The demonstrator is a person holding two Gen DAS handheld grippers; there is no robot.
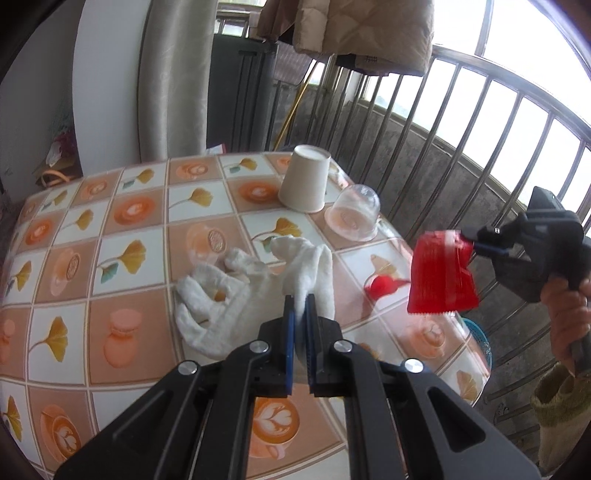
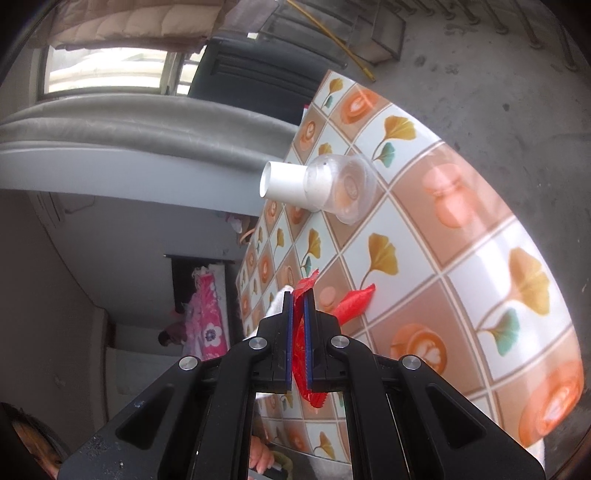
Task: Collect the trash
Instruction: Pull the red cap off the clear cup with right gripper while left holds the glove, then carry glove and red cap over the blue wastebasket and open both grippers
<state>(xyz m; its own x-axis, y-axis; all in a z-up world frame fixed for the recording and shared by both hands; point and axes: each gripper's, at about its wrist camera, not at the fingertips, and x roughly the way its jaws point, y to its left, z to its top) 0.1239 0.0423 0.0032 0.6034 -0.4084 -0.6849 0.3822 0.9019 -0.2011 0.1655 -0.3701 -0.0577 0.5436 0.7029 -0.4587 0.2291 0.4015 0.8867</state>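
White cloth (image 1: pixel 255 295) lies crumpled on the table (image 1: pixel 110 229), whose covering is printed with orange and cream squares, ginkgo leaves and coffee cups. Our left claw (image 1: pixel 300 306) is pinched tight on one fold of that cloth, lifting a strip of it off the tabletop while the rest trails down onto the squares.

Behind the cloth, toward the far edge, a paper cup (image 1: pixel 304 181) stands upside down, and just beside it to the right a clear plastic cup (image 1: pixel 354 214) also sits mouth down. In the right wrist view the two overlap, the clear plastic one in front.

Further right, near the table's edge, a small red scrap (image 1: pixel 380 286) rests on the covering. Just beside it and above the edge, a red wrapper (image 1: pixel 441 275) with a ribbed face and a zigzag bottom edge hangs in the air, gripped at its top corner by our right claw (image 1: pixel 476 247), held in a hand (image 1: pixel 565 317) at the frame's right. Seen along that claw's own fingers (image 2: pixel 309 332), the blue pads are closed hard on the red film, which sticks out above and below them.

Beyond the table a metal railing (image 1: pixel 461 122) runs along bright windows, with a quilted blanket (image 1: pixel 362 26) hung overhead. A blue basket (image 1: pixel 478 339) shows below the table's right edge.
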